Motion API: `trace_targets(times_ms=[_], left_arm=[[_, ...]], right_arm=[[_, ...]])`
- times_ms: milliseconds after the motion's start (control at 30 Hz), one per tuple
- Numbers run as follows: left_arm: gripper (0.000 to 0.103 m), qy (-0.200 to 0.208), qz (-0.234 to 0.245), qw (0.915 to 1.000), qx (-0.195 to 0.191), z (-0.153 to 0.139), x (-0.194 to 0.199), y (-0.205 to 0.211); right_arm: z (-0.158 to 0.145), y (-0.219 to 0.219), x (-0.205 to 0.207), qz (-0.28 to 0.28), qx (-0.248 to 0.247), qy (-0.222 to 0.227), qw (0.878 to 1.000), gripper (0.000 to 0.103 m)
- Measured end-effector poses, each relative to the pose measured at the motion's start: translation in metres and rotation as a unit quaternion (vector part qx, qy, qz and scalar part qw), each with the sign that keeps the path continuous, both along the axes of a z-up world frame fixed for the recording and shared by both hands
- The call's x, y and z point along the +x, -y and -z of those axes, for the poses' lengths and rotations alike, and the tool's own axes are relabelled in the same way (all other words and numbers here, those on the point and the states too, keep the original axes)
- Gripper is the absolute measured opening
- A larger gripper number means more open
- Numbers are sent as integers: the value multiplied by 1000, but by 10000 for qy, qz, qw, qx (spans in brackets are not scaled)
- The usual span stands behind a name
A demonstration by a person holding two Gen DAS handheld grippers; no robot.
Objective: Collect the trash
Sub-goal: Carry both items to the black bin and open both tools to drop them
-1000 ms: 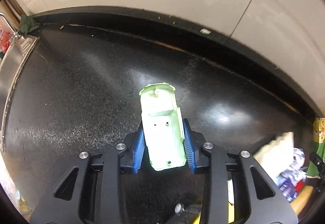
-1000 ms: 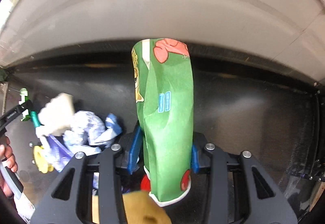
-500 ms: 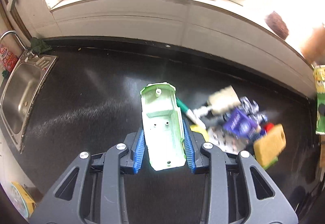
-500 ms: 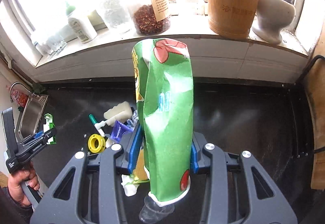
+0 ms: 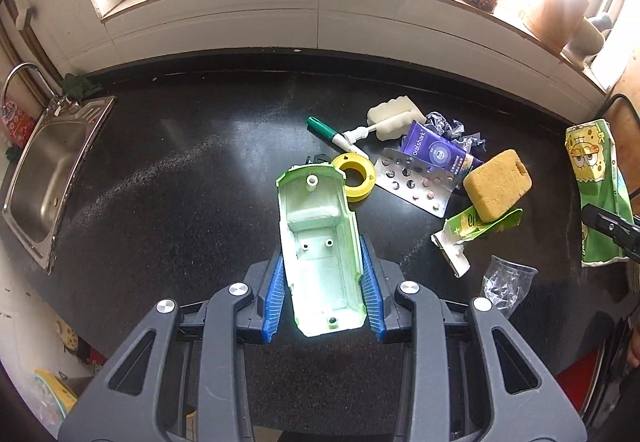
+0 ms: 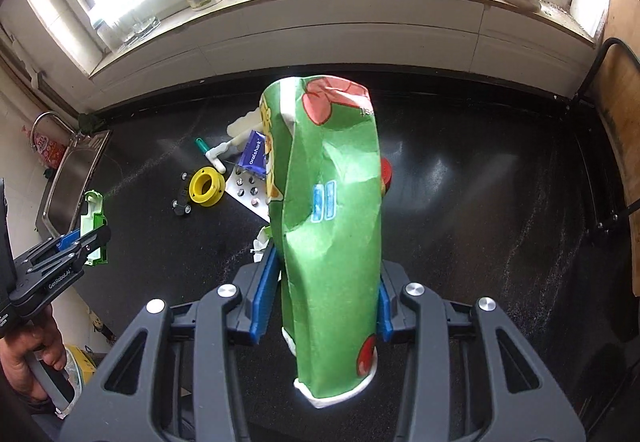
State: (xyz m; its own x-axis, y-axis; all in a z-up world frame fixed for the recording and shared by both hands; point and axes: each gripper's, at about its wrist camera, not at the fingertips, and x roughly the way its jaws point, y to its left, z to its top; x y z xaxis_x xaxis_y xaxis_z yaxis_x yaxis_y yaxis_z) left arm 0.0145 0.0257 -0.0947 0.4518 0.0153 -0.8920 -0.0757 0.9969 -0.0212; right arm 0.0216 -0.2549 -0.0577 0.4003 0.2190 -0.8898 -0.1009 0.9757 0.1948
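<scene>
My left gripper (image 5: 322, 256) is shut on a pale green plastic shell (image 5: 312, 201), held above the black counter (image 5: 180, 181). The right wrist view shows that gripper (image 6: 80, 246) at the left edge, a hand on its handle. My right gripper (image 6: 326, 266) is shut on a crumpled green cartoon-print paper cup (image 6: 332, 181), which hides part of the counter behind it. The same cup (image 5: 592, 177) shows at the right edge of the left wrist view. A trash heap lies below: a yellow ring (image 5: 354, 173), a purple packet (image 5: 434, 151), a yellow sponge (image 5: 498, 183) and a clear plastic cup (image 5: 506, 280).
A steel sink (image 5: 44, 169) is set into the counter's left end. Bottles and jars line the windowsill (image 6: 280, 1) behind. Also in the heap are a green marker (image 5: 326, 129), a white sponge brush (image 5: 394, 115), a perforated metal plate (image 5: 416, 185) and a torn green wrapper (image 5: 476, 226).
Both grippers have risen and drawn back from the counter with their items still held. The windowsill and the whole trash heap have come into view.
</scene>
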Motion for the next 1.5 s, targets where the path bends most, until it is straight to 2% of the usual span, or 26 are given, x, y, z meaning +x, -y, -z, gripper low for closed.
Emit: trace_targets(times_ms=[200,300,400,467,567,767,867,1000,1067,1300,1367,1500], left_arm=[[34,173,-370,9992,29,-8,-27,-29],[34,245,-802,9965,39,-10,-51,-62],[34,307,-1339,9904,126,-9,-84,-101],[34,314,-1761,9836,219,-6,-112,-131],[34,252,-2481,9681,240,5,-160,-175],[34,32,-3692,9292,152,44,-261,-249],[34,25,-4135,9105,-19,68,-300,-278],[34,-47,-4594,8878,-267,110,-336,-307],[34,-33,-4722,8803,-457,130,-346,-315],[34,-42,-4885,8680,-885,191,-356,-340],[34,-29,-4936,8638,-1009,201,-355,-347],[36,-4,-4933,8625,-1129,211,-350,-356]], right_arm=[[-6,-53,-1,-633,-84,106,9979,41],[-5,-104,0,-1238,-83,133,9922,41],[-2,-171,-7,-2049,-47,138,9787,41],[2,-221,-16,-2648,6,117,9642,42],[12,-300,-41,-3554,51,48,9347,42],[35,-442,-116,-5178,212,-191,8550,42],[53,-496,-152,-5712,171,-368,8198,42],[82,-554,-194,-6219,16,-516,7814,43],[100,-578,-209,-6374,-140,-583,7682,43],[158,-640,-228,-6604,-606,-834,7438,44],[166,-649,-231,-6645,-678,-861,7392,44],[175,-659,-234,-6691,-825,-841,7338,51]])
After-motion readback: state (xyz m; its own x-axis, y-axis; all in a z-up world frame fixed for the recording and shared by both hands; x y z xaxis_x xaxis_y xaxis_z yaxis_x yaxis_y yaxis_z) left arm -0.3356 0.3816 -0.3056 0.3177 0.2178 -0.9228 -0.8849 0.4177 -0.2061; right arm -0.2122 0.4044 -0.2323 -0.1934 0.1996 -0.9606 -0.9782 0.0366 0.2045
